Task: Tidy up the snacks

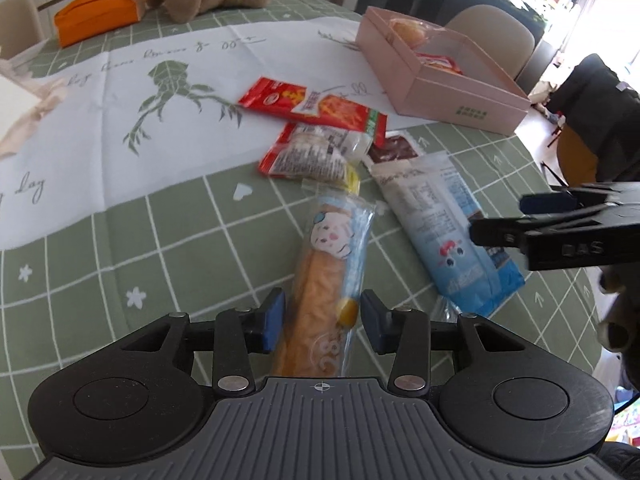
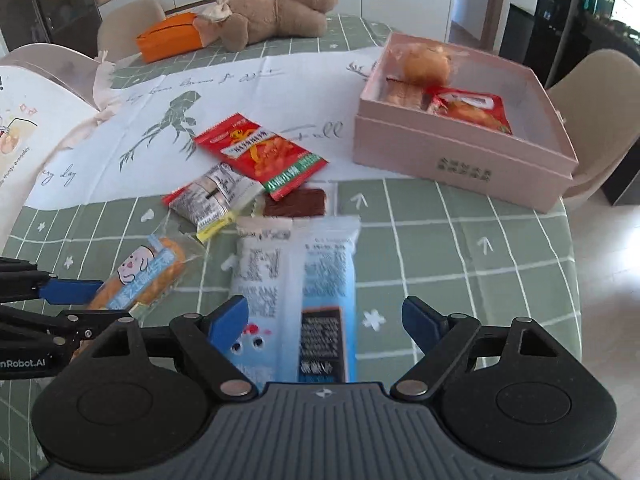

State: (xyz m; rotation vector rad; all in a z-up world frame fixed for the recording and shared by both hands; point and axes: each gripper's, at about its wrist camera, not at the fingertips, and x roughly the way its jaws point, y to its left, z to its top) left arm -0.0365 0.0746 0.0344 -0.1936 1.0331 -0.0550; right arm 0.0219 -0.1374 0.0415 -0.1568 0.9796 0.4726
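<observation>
- The left claw [image 1: 322, 322] is seen with its blue pads on either side of a long bread stick in a clear wrapper with a cartoon face [image 1: 328, 276]; a slim gap shows on each side, so the pads are apart and nothing is clamped
- The right claw [image 2: 326, 320] is held wide apart over a pale blue and white snack bag with printed text [image 2: 296, 280], which lies flat on the surface between the pads, untouched by them
- Both packets are laid on a round surface covered with a green checked cloth [image 2: 460, 264], the bread stick just to the left of the blue bag
- Just beyond the two claws a small silver and red packet with a yellow edge [image 2: 212, 200] and a dark brown flat sachet [image 2: 296, 202] are found, close together
- Further ahead a red foil snack packet with a green end [image 2: 260, 152] is laid partly over the silver packet
- Ahead and to the right of the right claw a pink cardboard box [image 2: 460, 160] is set, with wrapped snacks inside, among them a round orange bun [image 2: 424, 64] and a red packet [image 2: 472, 110]
- At the far edge a brown plush bear [image 2: 276, 12] is laid on its side beside an orange tissue pouch [image 2: 168, 38]
</observation>
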